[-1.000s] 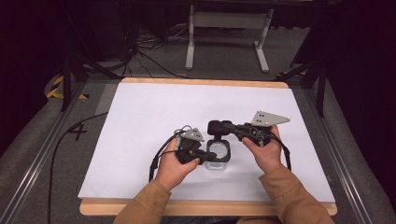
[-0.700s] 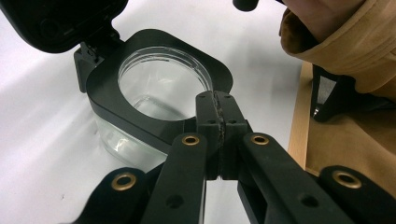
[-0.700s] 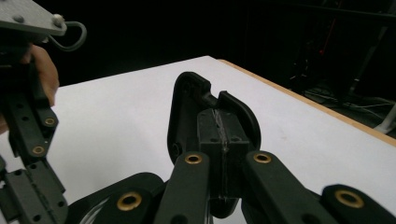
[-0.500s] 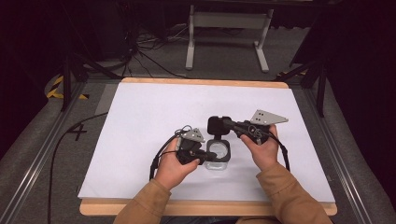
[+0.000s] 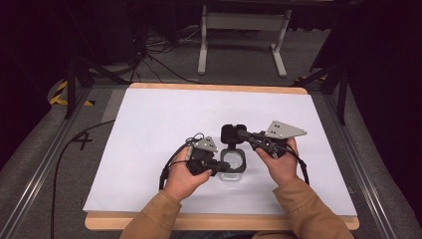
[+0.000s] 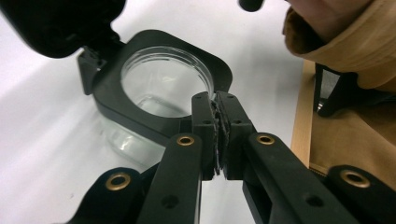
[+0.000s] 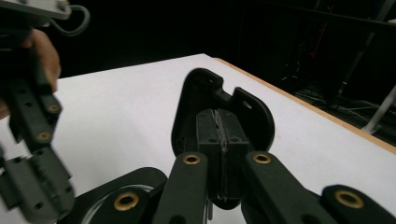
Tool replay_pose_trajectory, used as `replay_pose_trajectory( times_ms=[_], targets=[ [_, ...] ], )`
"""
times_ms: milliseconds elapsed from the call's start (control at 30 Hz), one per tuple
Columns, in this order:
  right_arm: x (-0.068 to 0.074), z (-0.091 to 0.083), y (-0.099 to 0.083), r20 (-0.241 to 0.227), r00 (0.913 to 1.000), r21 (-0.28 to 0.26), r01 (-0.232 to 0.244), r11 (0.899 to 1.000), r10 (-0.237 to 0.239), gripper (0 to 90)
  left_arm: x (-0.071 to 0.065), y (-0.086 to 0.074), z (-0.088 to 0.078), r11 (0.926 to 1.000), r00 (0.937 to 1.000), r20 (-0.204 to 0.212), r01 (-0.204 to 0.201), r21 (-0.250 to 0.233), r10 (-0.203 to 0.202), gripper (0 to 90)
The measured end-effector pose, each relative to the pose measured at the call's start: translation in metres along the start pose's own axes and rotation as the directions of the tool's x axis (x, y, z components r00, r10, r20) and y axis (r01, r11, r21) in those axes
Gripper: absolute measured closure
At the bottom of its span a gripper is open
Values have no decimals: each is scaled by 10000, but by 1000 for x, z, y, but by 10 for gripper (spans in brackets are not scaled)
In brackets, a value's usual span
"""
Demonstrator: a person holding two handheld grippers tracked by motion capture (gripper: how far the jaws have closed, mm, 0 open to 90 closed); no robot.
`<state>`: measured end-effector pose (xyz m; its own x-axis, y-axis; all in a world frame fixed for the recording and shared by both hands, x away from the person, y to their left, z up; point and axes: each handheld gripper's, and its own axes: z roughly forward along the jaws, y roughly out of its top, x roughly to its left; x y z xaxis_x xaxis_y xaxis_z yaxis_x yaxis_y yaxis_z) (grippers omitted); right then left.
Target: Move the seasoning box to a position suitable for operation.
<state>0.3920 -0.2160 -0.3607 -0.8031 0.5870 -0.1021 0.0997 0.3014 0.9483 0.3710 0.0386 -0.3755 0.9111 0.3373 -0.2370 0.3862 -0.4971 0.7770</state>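
Jar (image 5: 233,162) lid (image 5: 233,133) has swung further open; right gripper (image 5: 244,134) fingers clamp lid, left gripper (image 5: 225,167) fingers clamp collar (image 6: 154,121).

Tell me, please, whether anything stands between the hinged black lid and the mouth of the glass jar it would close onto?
Nothing visible does. The right gripper holds the lid swung up, while the left gripper is pinched on the black collar of the glass jar at its near edge, outside the opening. The jar's mouth is open and looks empty.

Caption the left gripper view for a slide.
Left gripper pinches the black collar of an open glass jar, hinged lid raised.
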Motion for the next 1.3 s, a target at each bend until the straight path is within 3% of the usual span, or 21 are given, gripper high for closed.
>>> replay_pose_trajectory(
  times_ms=[300, 400, 567, 767, 867, 933, 1033, 1133, 1167, 1200, 1300],
  targets=[
    [-1, -27, 12, 286, 9995, -278, -126, 9995, 134, 805, 7, 4, -43, 9979, 9980, -594, 190, -617, -227, 791],
    [-5, -37, 11, 381, 9985, -490, -366, 9981, 385, 715, 12, 4, -58, 9952, 9948, -896, 398, -895, -479, 775],
    [-17, -53, 9, 720, 9938, -414, -819, 9958, 847, 621, 22, 0, -77, 9927, 9880, -1361, 593, -1053, -734, 735],
    [-36, -73, 5, 1231, 9811, -249, -1472, 9888, 1492, 566, 34, -5, -90, 9902, 9759, -1906, 864, -1097, -1063, 691],
    [-45, -82, 1, 1519, 9740, -71, -1689, 9856, 1680, 554, 42, -9, -93, 9874, 9642, -2204, 1304, -896, -1473, 695],
    [-51, -87, -2, 1678, 9682, 5, -1881, 9822, 1853, 541, 49, -12, -95, 9869, 9584, -2395, 1392, -818, -1550, 691],
    [-61, -93, -9, 2010, 9574, 300, -2177, 9755, 2075, 522, 58, -18, -98, 9798, 9455, -2597, 1789, -894, -1964, 676],
    [-67, -95, -13, 2185, 9516, 455, -2310, 9719, 2160, 509, 64, -21, -100, 9790, 9427, -2667, 1830, -895, -2006, 658],
    [-71, -96, -16, 2255, 9483, 520, -2407, 9692, 2234, 496, 69, -25, -101, 9754, 9349, -2795, 2018, -884, -2188, 658],
    [-78, -97, -22, 2287, 9430, 736, -2644, 9616, 2417, 480, 73, -28, -100, 9752, 9313, -2904, 2030, -879, -2200, 642],
    [-89, -98, -35, 2379, 9360, 1185, -2930, 9487, 2593, 468, 84, -38, -97, 9729, 9283, -2914, 2168, -810, -2311, 619]
  ],
)
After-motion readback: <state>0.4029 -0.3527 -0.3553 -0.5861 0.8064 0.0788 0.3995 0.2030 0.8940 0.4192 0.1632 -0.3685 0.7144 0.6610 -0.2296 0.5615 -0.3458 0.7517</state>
